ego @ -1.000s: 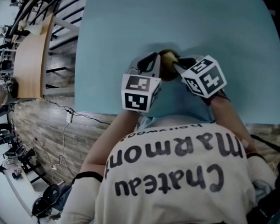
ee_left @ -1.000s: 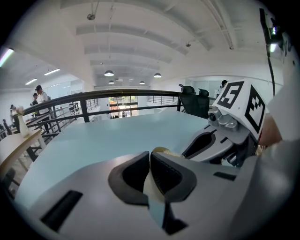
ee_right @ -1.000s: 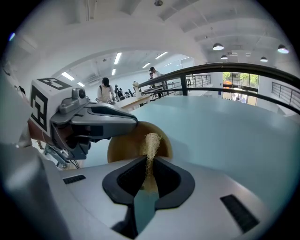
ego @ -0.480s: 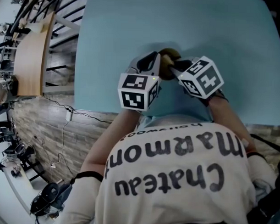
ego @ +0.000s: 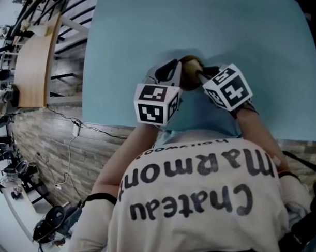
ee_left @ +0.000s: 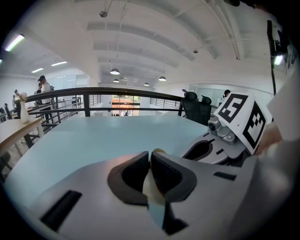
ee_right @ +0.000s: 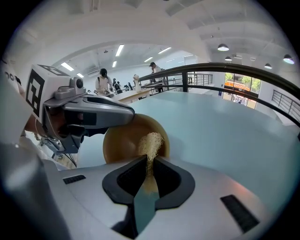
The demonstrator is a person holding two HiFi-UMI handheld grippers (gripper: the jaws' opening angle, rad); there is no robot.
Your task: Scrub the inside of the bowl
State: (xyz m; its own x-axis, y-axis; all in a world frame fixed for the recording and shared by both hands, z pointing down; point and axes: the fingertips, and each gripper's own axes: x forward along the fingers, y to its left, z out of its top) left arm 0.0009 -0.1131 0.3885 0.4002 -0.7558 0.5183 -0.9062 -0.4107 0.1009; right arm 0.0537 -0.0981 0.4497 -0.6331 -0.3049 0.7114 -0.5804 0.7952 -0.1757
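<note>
Bowl (ee_right: 122, 145) rim clamped in left gripper (ee_left: 150, 159) | scrubber (ee_right: 151, 140) pinched in right gripper (ee_right: 149, 164), inside bowl

The left claw (ego: 175, 66) and right claw (ego: 200, 74) meet at what seems a brown bowl (ego: 190, 61) on the blue table (ego: 203, 26).
</note>
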